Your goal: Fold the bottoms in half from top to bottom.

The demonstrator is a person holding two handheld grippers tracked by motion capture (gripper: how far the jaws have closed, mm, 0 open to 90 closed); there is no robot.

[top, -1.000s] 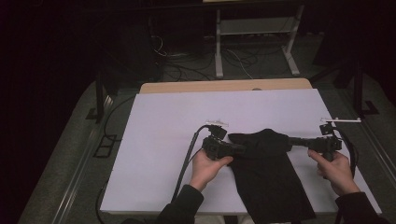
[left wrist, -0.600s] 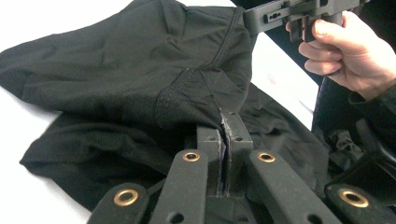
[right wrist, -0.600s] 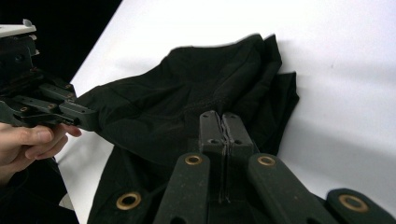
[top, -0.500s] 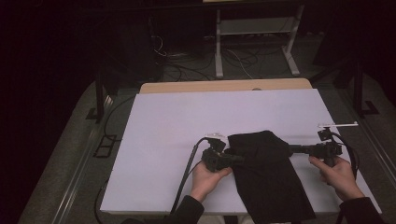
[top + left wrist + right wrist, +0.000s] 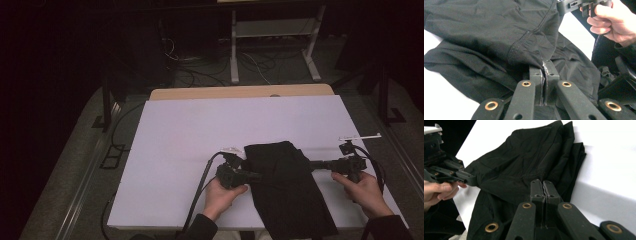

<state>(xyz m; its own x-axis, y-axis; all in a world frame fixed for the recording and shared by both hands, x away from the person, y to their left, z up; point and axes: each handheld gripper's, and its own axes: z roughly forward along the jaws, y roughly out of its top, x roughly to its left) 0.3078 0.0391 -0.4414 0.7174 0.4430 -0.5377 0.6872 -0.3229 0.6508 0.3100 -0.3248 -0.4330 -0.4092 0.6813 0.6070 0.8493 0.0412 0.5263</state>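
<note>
A black garment [image 5: 280,180] lies on the white table top [image 5: 190,135], and its lower part hangs over the near edge. My left gripper [image 5: 256,176] is at the garment's left edge; in the left gripper view it [image 5: 544,66] is shut on a seamed fold of the cloth [image 5: 499,30]. My right gripper [image 5: 311,164] meets the garment's right edge; in the right gripper view it [image 5: 542,183] is shut on a fold of the cloth [image 5: 529,157]. Each gripper view also shows the other gripper farther off, held in a hand.
The left gripper's cable [image 5: 202,185] runs down over the near table edge. A wooden strip [image 5: 240,92] borders the far side of the table top. Behind it stand a white metal frame [image 5: 272,30] and loose floor cables [image 5: 185,55]. The far half of the table top is bare.
My left hand has dropped and drawn toward the near edge with its hold on the cloth. The garment's left side has sunk with it. The right hand has barely shifted.
</note>
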